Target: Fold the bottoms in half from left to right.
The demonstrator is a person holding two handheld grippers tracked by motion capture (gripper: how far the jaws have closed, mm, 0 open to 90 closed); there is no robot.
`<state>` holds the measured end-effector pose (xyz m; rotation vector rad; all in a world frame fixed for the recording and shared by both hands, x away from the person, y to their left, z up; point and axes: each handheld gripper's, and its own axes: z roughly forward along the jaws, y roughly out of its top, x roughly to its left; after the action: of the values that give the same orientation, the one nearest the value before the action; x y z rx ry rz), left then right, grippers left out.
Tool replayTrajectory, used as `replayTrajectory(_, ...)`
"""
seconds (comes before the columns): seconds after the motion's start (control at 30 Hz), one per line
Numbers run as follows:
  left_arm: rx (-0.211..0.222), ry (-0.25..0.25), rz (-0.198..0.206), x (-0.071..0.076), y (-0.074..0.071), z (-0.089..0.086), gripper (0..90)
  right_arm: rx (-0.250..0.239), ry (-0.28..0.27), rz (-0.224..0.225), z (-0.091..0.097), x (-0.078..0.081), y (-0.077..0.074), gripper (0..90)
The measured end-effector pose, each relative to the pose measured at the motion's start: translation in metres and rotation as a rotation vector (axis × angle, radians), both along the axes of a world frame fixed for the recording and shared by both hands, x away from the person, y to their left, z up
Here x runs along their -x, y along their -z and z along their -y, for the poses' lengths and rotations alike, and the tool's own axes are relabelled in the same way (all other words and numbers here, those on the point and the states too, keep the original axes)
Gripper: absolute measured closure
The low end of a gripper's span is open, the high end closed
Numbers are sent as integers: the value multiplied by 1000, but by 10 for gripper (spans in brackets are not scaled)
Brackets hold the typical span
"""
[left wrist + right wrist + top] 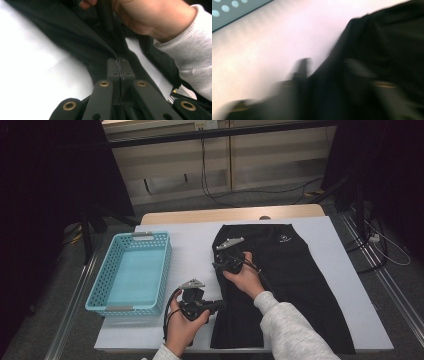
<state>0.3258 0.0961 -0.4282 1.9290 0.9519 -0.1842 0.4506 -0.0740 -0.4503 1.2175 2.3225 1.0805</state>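
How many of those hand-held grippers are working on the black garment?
2. The left gripper is clamped on the black fabric garment at its near left edge; the right gripper sits farther up that same edge, beside the white table cover.

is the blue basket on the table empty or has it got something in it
Empty. In the high view the blue basket shows only its bare pale floor; the black garment lies spread on the white table cover beside it.

Blue basket (131,272) left of shorts (290,285)
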Motion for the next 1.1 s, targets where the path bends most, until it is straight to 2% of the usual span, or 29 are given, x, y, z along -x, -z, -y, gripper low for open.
replayTrajectory(0.07,19,3,1,-2,-3,4,895,-14,-2,-20,8,-1,-3,879)
replayTrajectory(0.23,61,49,13,-7,-13,23,895,-42,41,-14,44,-2,-20,894)
replayTrajectory(0.37,105,115,19,-12,-24,58,895,-73,87,2,85,4,-40,895)
replayTrajectory(0.47,137,186,13,-17,-31,96,895,-76,149,27,126,14,-57,895)
replayTrajectory(0.53,148,235,30,-18,-38,123,895,-73,205,43,158,23,-68,896)
replayTrajectory(0.6,168,252,38,-22,-41,145,881,-73,292,68,192,33,-76,888)
replayTrajectory(0.63,170,252,59,-22,-41,152,818,-82,336,70,209,37,-78,858)
replayTrajectory(0.67,148,262,77,-22,-41,156,812,-64,394,81,224,42,-78,830)
replayTrajectory(0.7,119,261,96,-23,-40,156,762,-64,430,106,238,47,-77,690)
replayTrajectory(0.73,90,254,86,-26,-37,154,645,-97,443,80,247,49,-73,450)
replayTrajectory(0.77,55,245,72,-31,-33,150,491,-115,448,17,253,50,-68,334)
replayTrajectory(0.8,31,209,75,-35,-28,143,378,-70,442,5,256,53,-64,401)
replayTrajectory(0.83,-6,194,94,-39,-25,135,340,-35,426,17,255,59,-58,433)
replayTrajectory(0.9,-36,172,85,-46,-18,116,315,-56,415,6,253,67,-48,376)
replayTrajectory(0.93,-59,160,90,-48,-16,107,308,-49,408,6,251,72,-43,368)
replayTrajectory(1.0,-99,130,115,-53,-12,89,283,-55,399,-7,249,83,-33,358)
replayTrajectory(1.03,-129,123,131,-55,-10,81,272,-37,393,-6,249,89,-28,357)
replayTrajectory(1.1,-152,98,141,-60,-7,66,254,-40,389,-8,249,103,-21,363)
